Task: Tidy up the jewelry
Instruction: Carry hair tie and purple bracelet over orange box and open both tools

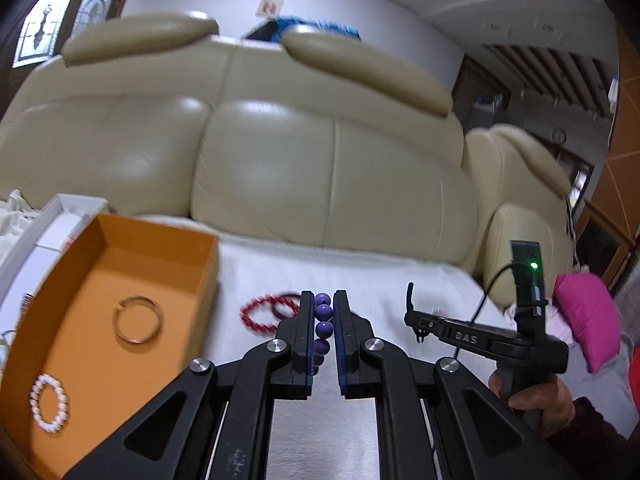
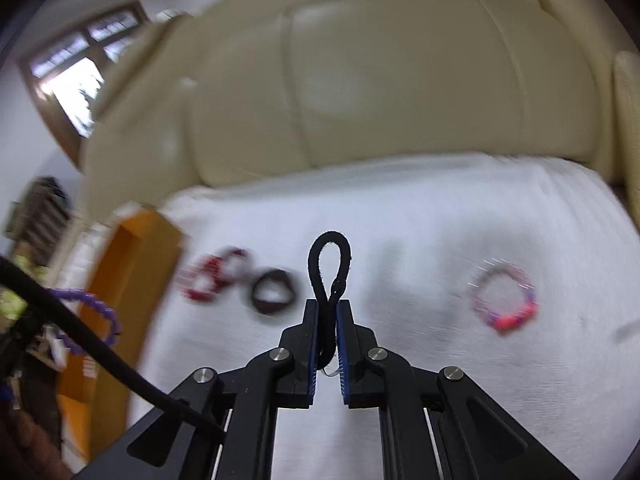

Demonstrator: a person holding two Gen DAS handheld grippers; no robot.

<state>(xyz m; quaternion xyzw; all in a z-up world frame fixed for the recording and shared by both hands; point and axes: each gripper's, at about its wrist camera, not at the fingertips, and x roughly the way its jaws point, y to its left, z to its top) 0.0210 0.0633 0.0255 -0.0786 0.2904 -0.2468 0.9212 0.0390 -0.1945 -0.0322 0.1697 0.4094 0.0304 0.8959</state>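
My left gripper point(image 1: 323, 300) is shut on a purple bead bracelet point(image 1: 323, 314), held above the white cloth just right of the orange box point(image 1: 120, 264). The box holds a gold bangle point(image 1: 138, 320) and a white pearl bracelet point(image 1: 50, 403). My right gripper point(image 2: 328, 306) is shut on a black cord bracelet point(image 2: 330, 264) whose loop sticks up past the fingertips. On the cloth lie a red twisted bracelet point(image 1: 260, 314), a dark ring bracelet point(image 2: 274, 291) and a pink-purple bead bracelet point(image 2: 504, 298). The purple bracelet point(image 2: 92, 312) also shows at the left of the right wrist view.
A white cloth point(image 2: 420, 220) covers the seat of a cream leather sofa point(image 1: 280, 140). A white box point(image 1: 60, 220) stands behind the orange box. A pink cushion point(image 1: 588, 316) lies at the right. The right gripper point(image 1: 480, 336) and its hand appear in the left wrist view.
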